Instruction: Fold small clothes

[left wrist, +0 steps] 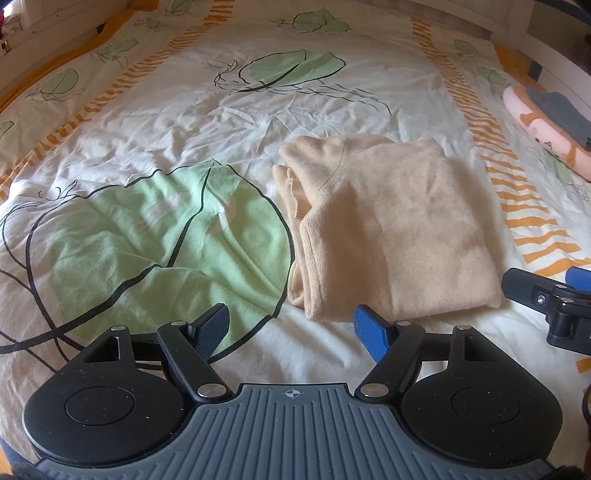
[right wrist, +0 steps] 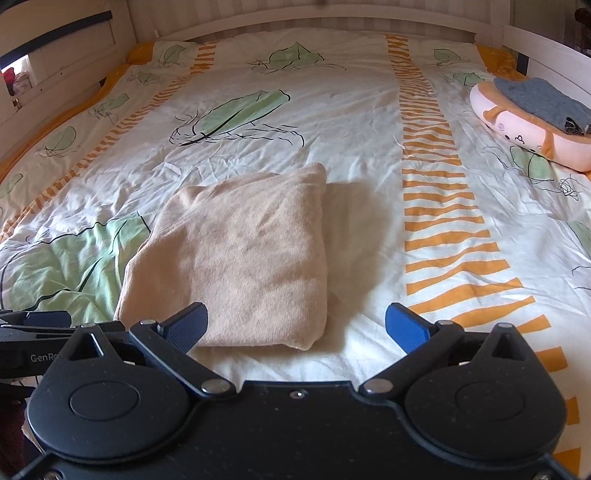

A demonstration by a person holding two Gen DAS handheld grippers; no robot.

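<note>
A beige garment [left wrist: 388,229] lies folded into a thick rectangle on the bed cover [left wrist: 184,122]; it also shows in the right wrist view [right wrist: 243,258]. My left gripper [left wrist: 291,330] is open and empty, just short of the garment's near left corner. My right gripper [right wrist: 295,325] is open and empty, just short of the garment's near right edge. The right gripper also shows at the right edge of the left wrist view [left wrist: 546,291]. The left gripper shows at the left edge of the right wrist view [right wrist: 37,321].
A pink plush cushion [right wrist: 532,129] with a folded grey cloth [right wrist: 543,103] on it lies at the far right of the bed. The white headboard [right wrist: 332,18] runs along the far side. The cover [right wrist: 369,110] has green leaves and orange stripes.
</note>
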